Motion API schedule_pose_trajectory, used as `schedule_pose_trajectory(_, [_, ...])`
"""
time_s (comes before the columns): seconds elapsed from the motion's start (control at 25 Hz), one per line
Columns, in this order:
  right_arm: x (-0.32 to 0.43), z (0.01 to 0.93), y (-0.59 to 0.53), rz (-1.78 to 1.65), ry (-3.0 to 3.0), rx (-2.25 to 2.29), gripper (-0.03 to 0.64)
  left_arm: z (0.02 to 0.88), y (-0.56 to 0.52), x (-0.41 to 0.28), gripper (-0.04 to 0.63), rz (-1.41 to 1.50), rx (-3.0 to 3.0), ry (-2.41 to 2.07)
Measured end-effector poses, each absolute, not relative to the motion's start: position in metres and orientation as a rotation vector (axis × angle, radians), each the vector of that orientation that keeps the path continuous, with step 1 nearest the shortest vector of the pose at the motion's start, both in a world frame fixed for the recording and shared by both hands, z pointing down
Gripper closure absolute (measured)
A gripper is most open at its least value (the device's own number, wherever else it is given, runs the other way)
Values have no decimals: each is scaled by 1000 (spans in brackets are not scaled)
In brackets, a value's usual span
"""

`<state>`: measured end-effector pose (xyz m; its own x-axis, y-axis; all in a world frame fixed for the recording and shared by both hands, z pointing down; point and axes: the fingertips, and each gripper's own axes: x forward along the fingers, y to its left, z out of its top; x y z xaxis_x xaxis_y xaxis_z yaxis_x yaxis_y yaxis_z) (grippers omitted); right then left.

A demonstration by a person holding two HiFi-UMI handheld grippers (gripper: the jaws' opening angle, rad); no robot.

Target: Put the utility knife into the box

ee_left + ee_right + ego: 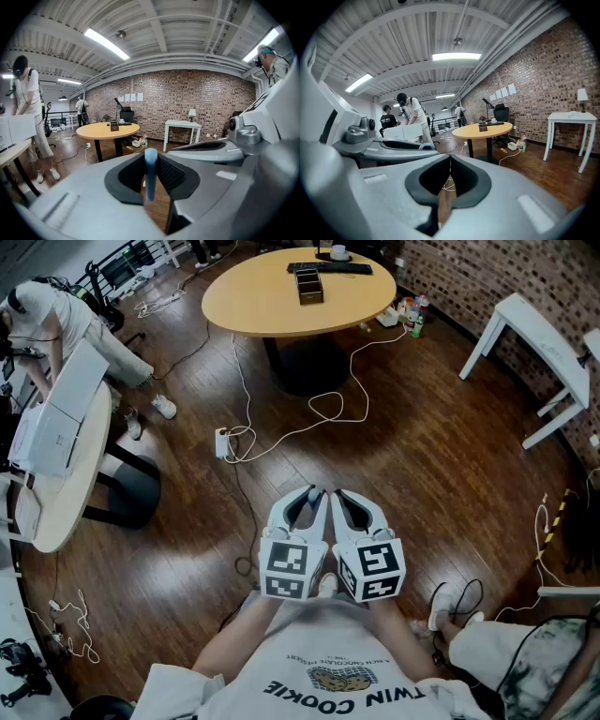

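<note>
My left hand-held gripper (305,499) and right hand-held gripper (349,502) lower centre, side by side, forearms tucked at chest, jaws pointing forward over floor (422,427). Left clamps blue knife (150,171) upright; right pinched together, empty. Top centre: box (307,284) on desk (253,296).

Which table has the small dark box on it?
The round wooden table, with the box near its far edge; the white table by the brick wall shows none.

blue utility knife (150,171) stands upright; dark box (308,284) on table (253,301)
</note>
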<state>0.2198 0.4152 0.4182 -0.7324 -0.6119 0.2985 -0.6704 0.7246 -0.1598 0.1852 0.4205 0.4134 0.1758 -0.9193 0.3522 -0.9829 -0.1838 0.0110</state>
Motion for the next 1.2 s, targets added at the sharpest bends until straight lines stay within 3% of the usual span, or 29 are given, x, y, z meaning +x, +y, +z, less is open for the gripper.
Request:
schedule_pose_trajectory(0.32, [181,426,372,387,-2675,1046,614,422,379,144,518,383,2226,-1809])
schedule_pose_trajectory(1.2, [-25,419,242,351,-2567,1197,614,418,244,-63,518,344,2327,-1642])
